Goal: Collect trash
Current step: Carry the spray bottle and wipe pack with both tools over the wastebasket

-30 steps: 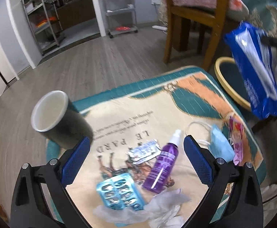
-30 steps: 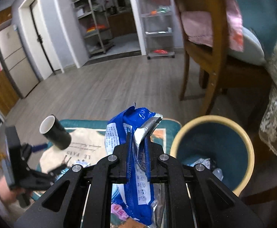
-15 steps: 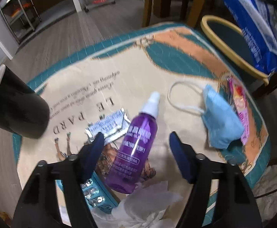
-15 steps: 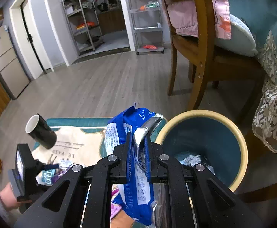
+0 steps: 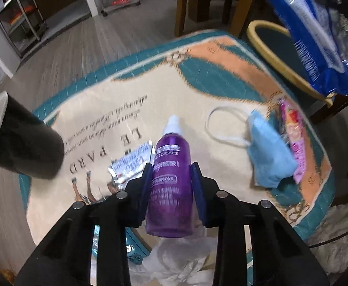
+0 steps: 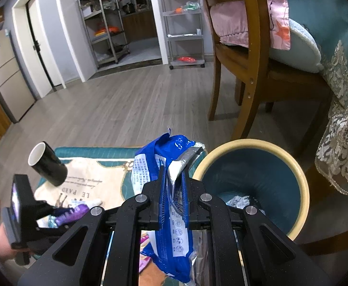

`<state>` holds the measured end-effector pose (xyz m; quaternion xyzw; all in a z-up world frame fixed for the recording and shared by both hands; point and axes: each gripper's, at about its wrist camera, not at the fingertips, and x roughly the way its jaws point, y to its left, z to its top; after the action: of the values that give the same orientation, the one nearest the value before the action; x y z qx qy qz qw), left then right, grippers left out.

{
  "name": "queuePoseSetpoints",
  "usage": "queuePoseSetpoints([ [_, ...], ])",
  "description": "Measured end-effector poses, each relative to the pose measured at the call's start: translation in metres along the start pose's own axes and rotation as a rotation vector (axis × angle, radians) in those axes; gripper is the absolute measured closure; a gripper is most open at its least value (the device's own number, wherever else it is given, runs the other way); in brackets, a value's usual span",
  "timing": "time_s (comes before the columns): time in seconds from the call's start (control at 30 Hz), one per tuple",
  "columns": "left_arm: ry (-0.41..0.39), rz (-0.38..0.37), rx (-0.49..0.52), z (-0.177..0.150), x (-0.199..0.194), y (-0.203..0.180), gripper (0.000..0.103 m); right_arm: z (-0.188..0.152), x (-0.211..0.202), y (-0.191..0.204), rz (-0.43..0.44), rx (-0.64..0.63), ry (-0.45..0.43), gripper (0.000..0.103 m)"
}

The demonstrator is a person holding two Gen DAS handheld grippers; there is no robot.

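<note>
rug (image 5: 131,109): "le pard" | purple spray bottle (image 5: 170,181): label too blurred to read

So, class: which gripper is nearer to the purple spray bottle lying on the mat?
Left. The left gripper has its fingers either side of the purple spray bottle, closing on it. The right gripper holds a blue wrapper beside the bin, away from it.

You're working in dim, cool indoor light; no lamp shows, and shadows on the rug (image 5: 197,90) are soft. Your left wrist view is smeared by motion: the bottle (image 5: 170,181) label and the mask (image 5: 269,152) are blurred. Your right wrist view is sharp, with glare on the blue wrapper (image 6: 174,157) and a pale sheen on the floor (image 6: 126,109). Both views bow strongly outward and go black in the corners.
</note>
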<state>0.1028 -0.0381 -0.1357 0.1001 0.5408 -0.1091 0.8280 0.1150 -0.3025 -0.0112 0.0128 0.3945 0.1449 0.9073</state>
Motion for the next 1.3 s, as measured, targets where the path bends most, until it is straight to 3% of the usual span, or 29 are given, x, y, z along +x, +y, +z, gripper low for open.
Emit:
queuePoseSetpoints([
  [0.4, -0.139, -0.057, -0.028, 0.02, -0.044, -0.003, 0.071, 0.003, -0.006, -0.002, -0.011, -0.003, -0.017, 0.09],
  [0.8, -0.294, -0.005, 0.038, 0.057, -0.082, -0.034, 0.071, 0.009, -0.021, -0.032, -0.058, 0.039, -0.071, 0.09],
  [1.3, -0.327, -0.103, 0.114, 0.108, -0.064, -0.113, 0.071, -0.005, -0.031, -0.106, -0.224, 0.132, -0.084, 0.09],
])
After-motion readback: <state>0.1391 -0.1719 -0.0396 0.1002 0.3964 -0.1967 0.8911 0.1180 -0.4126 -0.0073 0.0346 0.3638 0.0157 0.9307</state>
